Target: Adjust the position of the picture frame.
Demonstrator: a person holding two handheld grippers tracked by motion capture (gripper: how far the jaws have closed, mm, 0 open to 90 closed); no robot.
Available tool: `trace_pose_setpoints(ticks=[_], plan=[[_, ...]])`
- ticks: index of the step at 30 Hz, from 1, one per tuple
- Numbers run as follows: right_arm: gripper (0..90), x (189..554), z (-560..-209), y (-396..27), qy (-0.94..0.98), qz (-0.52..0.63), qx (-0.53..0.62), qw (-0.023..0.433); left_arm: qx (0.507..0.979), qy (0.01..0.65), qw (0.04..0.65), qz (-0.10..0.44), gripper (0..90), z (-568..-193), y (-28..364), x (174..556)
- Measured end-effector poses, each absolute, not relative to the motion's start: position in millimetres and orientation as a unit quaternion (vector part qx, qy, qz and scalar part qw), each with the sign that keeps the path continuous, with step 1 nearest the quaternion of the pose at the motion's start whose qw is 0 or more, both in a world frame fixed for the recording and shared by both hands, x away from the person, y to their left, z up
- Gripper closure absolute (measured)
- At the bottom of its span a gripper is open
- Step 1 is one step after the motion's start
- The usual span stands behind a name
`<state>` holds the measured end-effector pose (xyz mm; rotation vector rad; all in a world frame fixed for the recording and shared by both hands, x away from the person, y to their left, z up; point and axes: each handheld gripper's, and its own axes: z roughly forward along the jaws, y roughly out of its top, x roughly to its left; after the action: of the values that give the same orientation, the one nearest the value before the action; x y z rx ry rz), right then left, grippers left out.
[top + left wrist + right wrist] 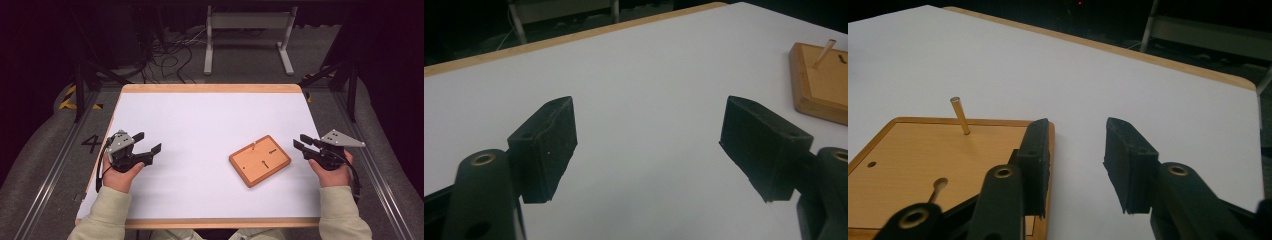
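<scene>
Grippers parked either side of wooden board (260, 160), nothing held.
Left gripper (148, 142) jaws wide, well apart from board; right gripper (301, 141) jaws part open just beside its edge, likely lined up toward the upright peg (960, 115).

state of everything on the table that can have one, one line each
flat wooden board with a raised rim: lying flat on the white table top, slightly turned, untouched
thin wooden peg: standing upright in a hole near the board's far edge
short dark pin: lying flat on the board
left gripper: open, nothing between its jaws, held over the table
right gripper: open, nothing between its jaws, beside the board's edge
</scene>
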<state>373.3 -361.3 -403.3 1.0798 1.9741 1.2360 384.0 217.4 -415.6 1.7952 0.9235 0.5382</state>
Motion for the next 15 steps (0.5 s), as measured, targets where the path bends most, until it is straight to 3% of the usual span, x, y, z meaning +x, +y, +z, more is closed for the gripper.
trace_pose_setpoints(ticks=[15], plan=[[62.7,368.1,-397.1,-364.3,0.733,0.468,0.393,0.298,0.742,0.378,0.508,0.220,23.0,-413.2,213.2,385.1]])
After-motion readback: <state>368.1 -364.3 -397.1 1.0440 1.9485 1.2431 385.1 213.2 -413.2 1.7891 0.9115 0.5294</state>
